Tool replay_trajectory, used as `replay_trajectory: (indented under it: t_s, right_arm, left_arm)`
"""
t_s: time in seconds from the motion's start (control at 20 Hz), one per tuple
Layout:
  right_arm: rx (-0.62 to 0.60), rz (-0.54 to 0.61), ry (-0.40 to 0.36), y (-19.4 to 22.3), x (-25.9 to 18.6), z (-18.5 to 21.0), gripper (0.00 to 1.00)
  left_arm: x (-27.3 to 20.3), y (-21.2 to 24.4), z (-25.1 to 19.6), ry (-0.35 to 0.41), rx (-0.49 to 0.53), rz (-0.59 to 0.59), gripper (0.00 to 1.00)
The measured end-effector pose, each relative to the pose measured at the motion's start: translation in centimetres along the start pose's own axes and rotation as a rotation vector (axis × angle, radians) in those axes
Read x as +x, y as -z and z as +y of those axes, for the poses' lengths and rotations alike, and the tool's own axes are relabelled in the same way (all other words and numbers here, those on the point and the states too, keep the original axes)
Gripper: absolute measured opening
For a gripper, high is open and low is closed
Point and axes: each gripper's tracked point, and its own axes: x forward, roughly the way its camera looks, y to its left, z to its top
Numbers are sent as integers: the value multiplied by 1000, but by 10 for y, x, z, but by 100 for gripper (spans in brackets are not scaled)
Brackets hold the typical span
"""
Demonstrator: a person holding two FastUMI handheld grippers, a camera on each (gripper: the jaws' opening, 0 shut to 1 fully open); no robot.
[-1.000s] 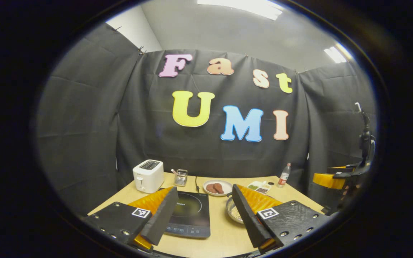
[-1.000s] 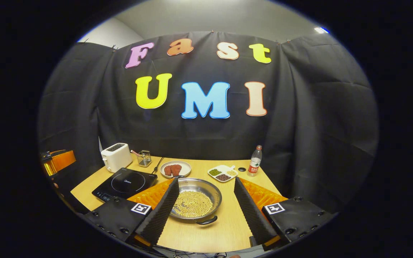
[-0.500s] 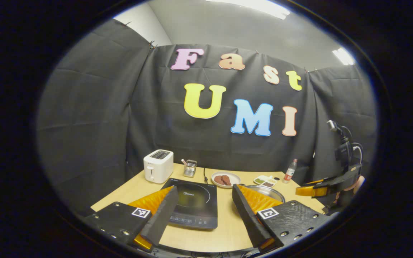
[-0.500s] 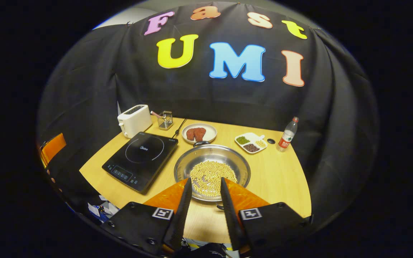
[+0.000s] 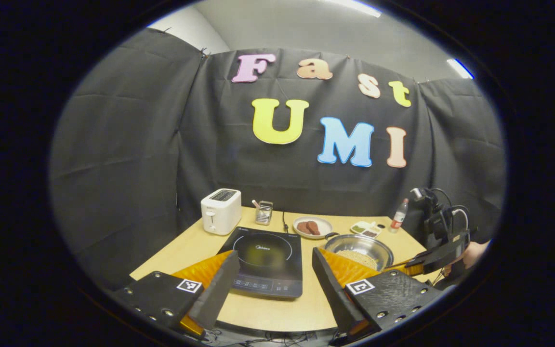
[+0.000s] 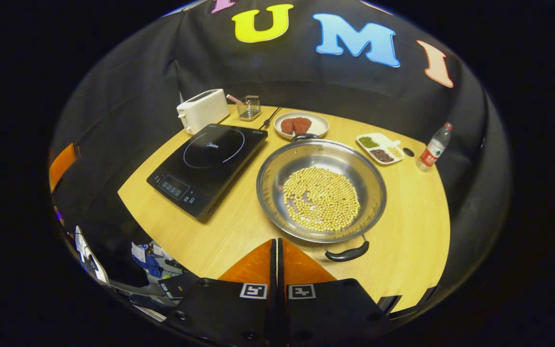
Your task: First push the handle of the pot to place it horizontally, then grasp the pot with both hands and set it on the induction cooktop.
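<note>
Two grippers: left gripper (image 5: 270, 277) jaws wide apart, empty; right gripper (image 6: 276, 253) jaws closed together, apparently empty.
Pot (image 6: 321, 190): on worktop (image 6: 417, 226), beside cooktop (image 6: 207, 165).
Handle (image 6: 347, 253): just beyond right gripper.

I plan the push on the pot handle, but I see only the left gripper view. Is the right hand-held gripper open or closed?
Observer: Closed. In the right gripper view the fingers of the right hand-held gripper meet, with nothing between them.
Operator: Where do the handles of the pot point?
Observer: On the pot, the near handle faces that gripper; the far handle lies by the plate of meat.
Operator: Does the gripper touch the near handle?
Observer: No, its tips are apart from it, to the left in that view.
</note>
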Motion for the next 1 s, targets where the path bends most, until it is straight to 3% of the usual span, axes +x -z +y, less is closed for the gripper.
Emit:
replay_trajectory:
  t_s: [0.1,0.3,0.35,0.4,0.45,1.0]
  right_arm:
    - [-6,50,-16,12,15,-6,2]
    - [-18,134,-17,29,38,-24,2]
    - [-15,145,-13,33,42,-30,2]
    - [-6,150,-10,35,48,-37,2]
    - [5,154,-14,35,50,-41,2]
    - [13,180,-40,45,51,-72,2]
  left_arm:
    - [6,4,-10,-9,-3,19,88]
    - [24,6,-31,-12,16,51,88]
    - [29,5,-36,-16,21,57,92]
    - [33,3,-42,-18,23,61,88]
    - [36,1,-49,-19,21,62,93]
    - [71,9,-115,-4,8,95,88]
